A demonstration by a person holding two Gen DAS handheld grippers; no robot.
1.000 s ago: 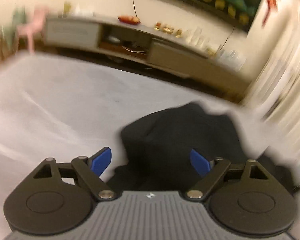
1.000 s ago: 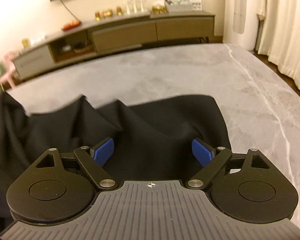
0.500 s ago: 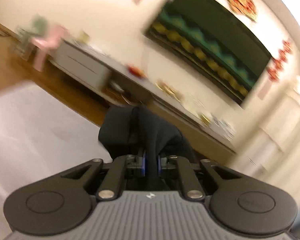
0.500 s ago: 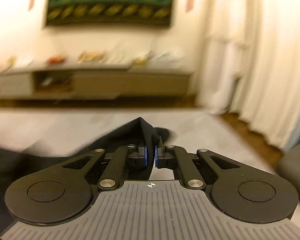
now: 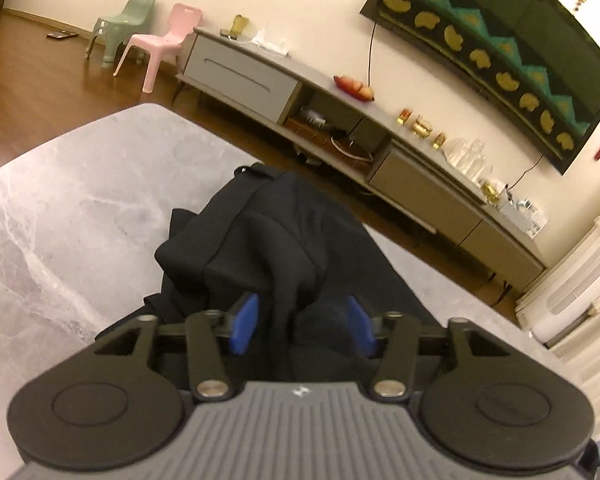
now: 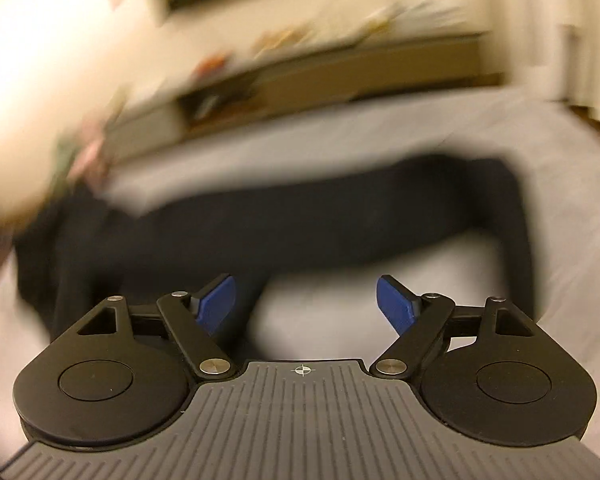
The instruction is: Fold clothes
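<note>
The black garment (image 5: 268,240) lies bunched on the grey marble-patterned table (image 5: 60,208), a ridge of its folds rising between the blue pads of the left gripper (image 5: 302,322). Those jaws are parting, and neither pad looks pressed on the cloth. The right gripper (image 6: 305,304) hangs over the same table, its jaws spreading wide with nothing between them; the garment stretches past its fingertips, though that view is badly smeared. Beyond stand a long low cabinet (image 5: 380,148) and two small chairs (image 5: 140,40).
</note>
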